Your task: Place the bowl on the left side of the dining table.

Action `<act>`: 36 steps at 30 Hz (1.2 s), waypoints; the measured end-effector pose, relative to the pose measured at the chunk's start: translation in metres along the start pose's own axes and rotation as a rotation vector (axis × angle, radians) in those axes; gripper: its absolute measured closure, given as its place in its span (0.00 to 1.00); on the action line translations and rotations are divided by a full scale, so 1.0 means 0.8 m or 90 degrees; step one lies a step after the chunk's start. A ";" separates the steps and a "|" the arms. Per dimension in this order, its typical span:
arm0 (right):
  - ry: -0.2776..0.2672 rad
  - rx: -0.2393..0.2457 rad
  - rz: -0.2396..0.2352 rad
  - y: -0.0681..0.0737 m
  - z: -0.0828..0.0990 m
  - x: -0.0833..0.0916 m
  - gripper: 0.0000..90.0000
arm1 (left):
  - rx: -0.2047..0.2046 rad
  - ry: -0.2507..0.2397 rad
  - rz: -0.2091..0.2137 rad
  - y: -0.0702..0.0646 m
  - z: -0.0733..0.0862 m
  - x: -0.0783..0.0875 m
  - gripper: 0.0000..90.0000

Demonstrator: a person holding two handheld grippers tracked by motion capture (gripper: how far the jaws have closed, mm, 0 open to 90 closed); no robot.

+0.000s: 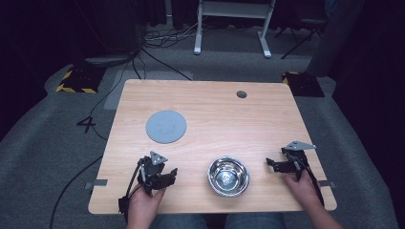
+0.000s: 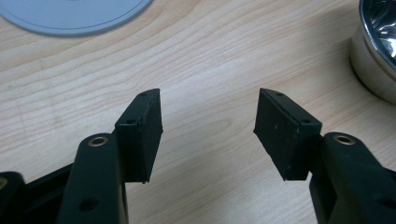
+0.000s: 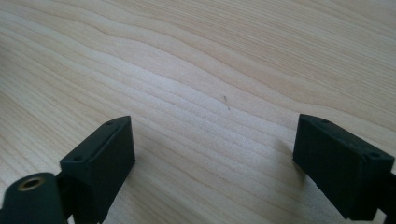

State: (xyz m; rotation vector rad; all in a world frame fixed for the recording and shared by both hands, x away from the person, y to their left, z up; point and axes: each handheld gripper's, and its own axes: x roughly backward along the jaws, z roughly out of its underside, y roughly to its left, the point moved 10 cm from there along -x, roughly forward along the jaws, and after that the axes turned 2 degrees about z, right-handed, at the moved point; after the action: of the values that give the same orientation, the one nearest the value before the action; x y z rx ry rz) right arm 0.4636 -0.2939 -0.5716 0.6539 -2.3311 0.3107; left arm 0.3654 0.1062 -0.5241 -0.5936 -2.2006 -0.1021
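**Both grippers standing empty on either side of the steel bowl**

The steel bowl (image 1: 228, 177) is sitting in the lower centre of the high view, upright on the desk (image 1: 210, 109), with a small object lying in its bottom that is too small to identify. It is resting between the two hands, apart from both, which suggests it is placed within equal reach of either.

The left gripper (image 1: 167, 177) is being held at the lower left of the high view, just beside the bowl and pointing toward it. In the left gripper view its jaws are standing well apart with bare wood between them; nothing is being gripped. The bowl's wall is showing at the right edge of that view (image 2: 373, 60), off to the side of the jaws' line, so in my judgement this gripper is not yet lined up for a grasp on the rim.

The right gripper (image 1: 272, 164) is sitting at the lower right of the high view, also aimed inward at the bowl and clear of it. Its jaws are spread wide in the right gripper view over plain desk grain, holding nothing.

A grey round disc (image 1: 165, 126) is lying flat at the left of centre in the high view, well apart from the bowl; its edge is showing at the upper left of the left gripper view (image 2: 70, 18). Judged from the layout, it is serving as a possible set-down spot for the bowl.
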 end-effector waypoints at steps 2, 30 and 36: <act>0.000 0.000 0.000 0.000 0.000 0.000 0.14 | -0.006 0.003 0.005 -0.005 -0.005 0.000 0.45; -0.001 -0.001 0.001 0.000 0.000 0.000 0.14 | -0.077 -0.006 0.087 -0.062 -0.073 -0.036 0.45; -0.002 -0.003 0.003 0.000 0.000 0.000 0.14 | -0.077 0.003 0.100 -0.071 -0.078 -0.045 0.45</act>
State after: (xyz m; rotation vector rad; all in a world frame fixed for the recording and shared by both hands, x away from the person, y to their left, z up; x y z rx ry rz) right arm 0.4637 -0.2938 -0.5716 0.6471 -2.3355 0.3071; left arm 0.4037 0.0252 -0.5032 -0.8302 -2.1463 -0.1542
